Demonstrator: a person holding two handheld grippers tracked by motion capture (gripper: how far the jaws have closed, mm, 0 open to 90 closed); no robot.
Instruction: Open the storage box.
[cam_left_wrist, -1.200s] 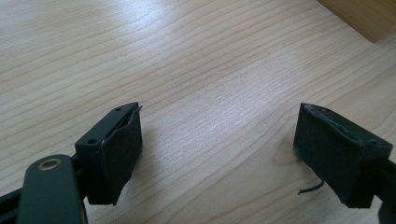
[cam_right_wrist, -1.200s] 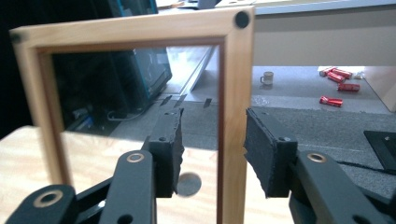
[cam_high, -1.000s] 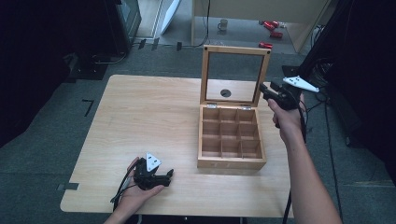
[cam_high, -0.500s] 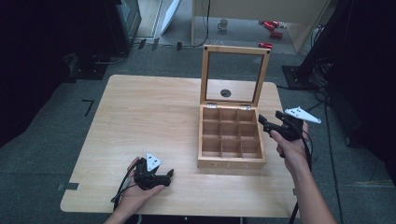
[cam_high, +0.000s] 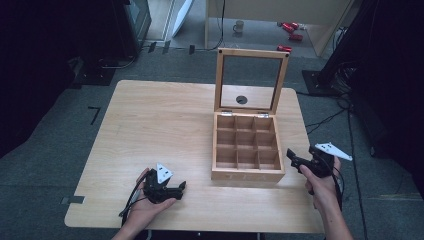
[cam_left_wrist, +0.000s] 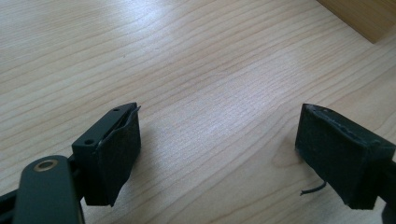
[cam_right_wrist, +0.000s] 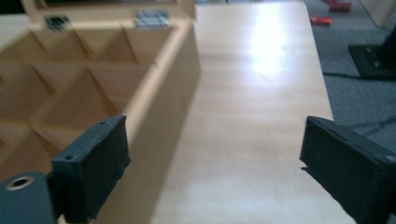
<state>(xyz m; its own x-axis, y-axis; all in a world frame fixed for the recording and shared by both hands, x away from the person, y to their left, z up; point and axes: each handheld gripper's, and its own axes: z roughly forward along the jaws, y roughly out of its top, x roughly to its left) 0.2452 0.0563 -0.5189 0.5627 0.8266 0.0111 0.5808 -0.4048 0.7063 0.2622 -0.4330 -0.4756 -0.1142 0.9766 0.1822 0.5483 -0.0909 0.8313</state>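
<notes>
At the lower left of the high view, the left gripper (cam_high: 181, 187) rests on the wooden table (cam_high: 150, 120), jaws spread wide with nothing between them. Right of centre stands the wooden compartment box (cam_high: 246, 150), its nine cells bare and its glass-paned lid (cam_high: 251, 80) upright. At the lower right, the right gripper (cam_high: 291, 156) is just beside the box's right wall, jaws wide apart, holding nothing.

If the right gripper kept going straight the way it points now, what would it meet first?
Probably nothing: in its own view the right gripper points along bare table beside the wooden box, whose right wall lies close by the left jaw and might be grazed. Depth is unclear.
</notes>
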